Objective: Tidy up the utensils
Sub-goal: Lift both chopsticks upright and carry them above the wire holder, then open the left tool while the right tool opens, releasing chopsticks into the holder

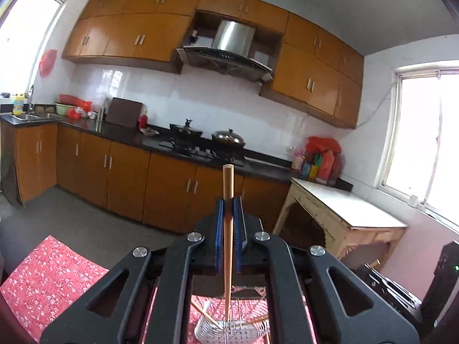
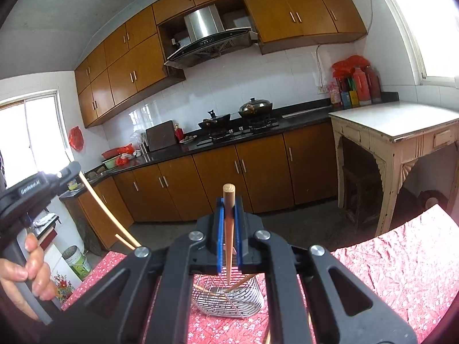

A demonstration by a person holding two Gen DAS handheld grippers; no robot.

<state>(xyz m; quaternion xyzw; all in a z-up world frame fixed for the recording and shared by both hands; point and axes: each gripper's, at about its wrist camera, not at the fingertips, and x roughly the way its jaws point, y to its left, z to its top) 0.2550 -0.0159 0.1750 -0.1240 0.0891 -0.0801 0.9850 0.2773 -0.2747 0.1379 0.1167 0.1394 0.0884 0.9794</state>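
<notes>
My left gripper (image 1: pixel 228 200) is clamped on a wooden chopstick (image 1: pixel 228 229), which stands nearly upright between the blue pads (image 1: pixel 219 223), its blunt end above my fingers and its thin tip pointing down into the wire basket (image 1: pixel 229 329) just below. My right gripper (image 2: pixel 228 200) pinches a second chopstick (image 2: pixel 229 229) the same way, its tip hanging over the open top of the same metal basket (image 2: pixel 229 301). More chopsticks (image 2: pixel 226 286) already lie slanted inside that basket, leaning against its rim. The basket sits on a table covered with a red flowered cloth (image 2: pixel 387 272).

In the right wrist view, off to the left, I see my left hand (image 2: pixel 25 272) wrapped around the grey handle of the other gripper, with its pale chopstick curving down toward the table.

Beyond the table edge lies a grey floor, then a cream side table (image 2: pixel 401 132) with a white top. Farthest away runs a dark counter (image 1: pixel 129 140) over orange cabinets, bearing a stove (image 2: pixel 243 132) with two lidded pans, and a steel hood (image 1: pixel 229 48) above.
</notes>
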